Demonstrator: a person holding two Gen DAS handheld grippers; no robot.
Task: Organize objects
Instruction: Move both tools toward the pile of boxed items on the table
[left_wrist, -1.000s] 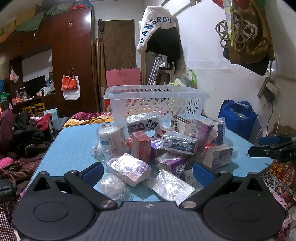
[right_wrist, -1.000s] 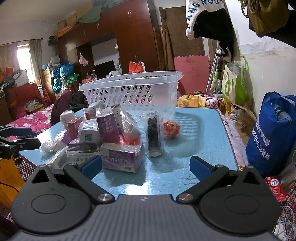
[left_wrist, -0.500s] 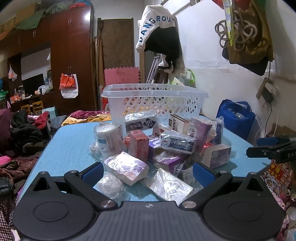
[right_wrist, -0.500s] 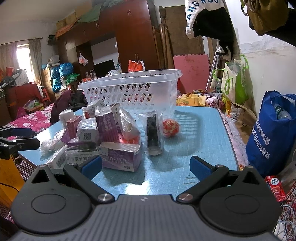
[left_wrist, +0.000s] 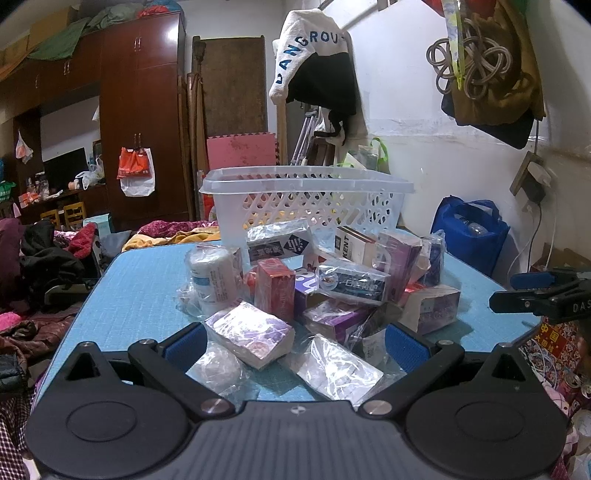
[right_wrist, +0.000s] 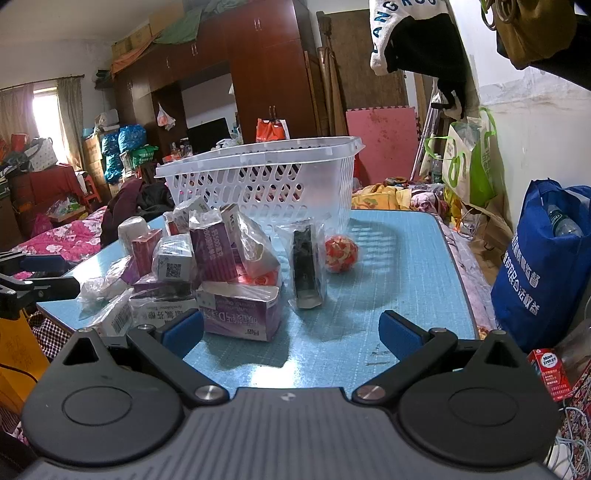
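Both tongs wide open, holding nothing: left gripper (left_wrist: 291, 341) and right gripper (right_wrist: 291, 330) face the box pile (left_wrist: 317, 288) before the white basket (left_wrist: 306, 195), mid-table (right_wrist: 406, 266).

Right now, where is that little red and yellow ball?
In the right wrist view the ball sits on the blue table, just right of the upright black packet and in front of the white basket.

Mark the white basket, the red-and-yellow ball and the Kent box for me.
white basket (right_wrist: 295, 184), right wrist view, on its front lattice wall.
red-and-yellow ball (right_wrist: 340, 254), right wrist view, on its middle.
Kent box (left_wrist: 356, 245), left wrist view, on its printed front face.
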